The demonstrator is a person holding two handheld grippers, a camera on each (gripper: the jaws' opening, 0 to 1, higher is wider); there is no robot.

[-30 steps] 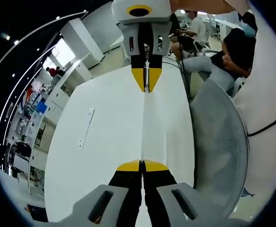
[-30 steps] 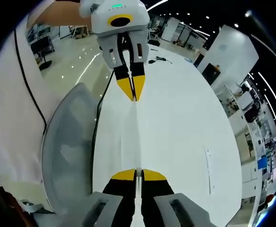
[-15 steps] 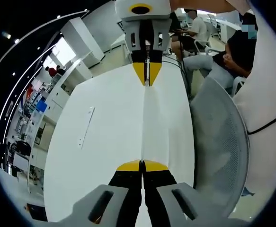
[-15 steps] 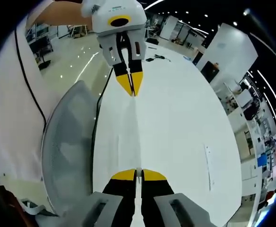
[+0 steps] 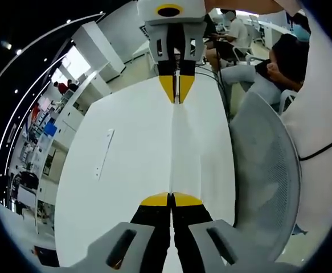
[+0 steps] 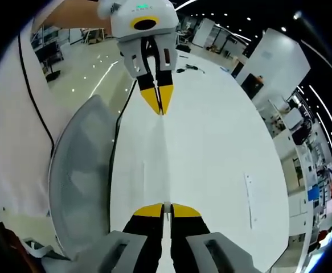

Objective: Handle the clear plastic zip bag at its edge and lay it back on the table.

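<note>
Because the zip bag (image 5: pixel 173 153) is clear and lies against a white worktop (image 5: pixel 126 170), most of it is hard to make out — its outline and faces blend into the surface, and whether anything is inside cannot be told. What reads is a thin straight line, the bag's edge, stretched taut between the two claws above the worktop, running along its length near the edge by the chair. In the left gripper view the left claw (image 5: pixel 171 199) has its yellow tips pressed together on the near end of that edge, and the right claw (image 5: pixel 176 91) faces it from the far end, tips pinched on the same edge. In the right gripper view the same line (image 6: pixel 163 159) runs from the right claw (image 6: pixel 163 209), closed on it, up to the left claw (image 6: pixel 158 102), also closed on it. A grey mesh chair (image 5: pixel 265 170) sits at the worktop's long edge, partly cut off. A thin pale strip (image 5: pixel 103 153) lies flat on the worktop, well apart from the bag — its nature is unclear. People sit in the background (image 5: pixel 279 57), small and blurred.
</note>
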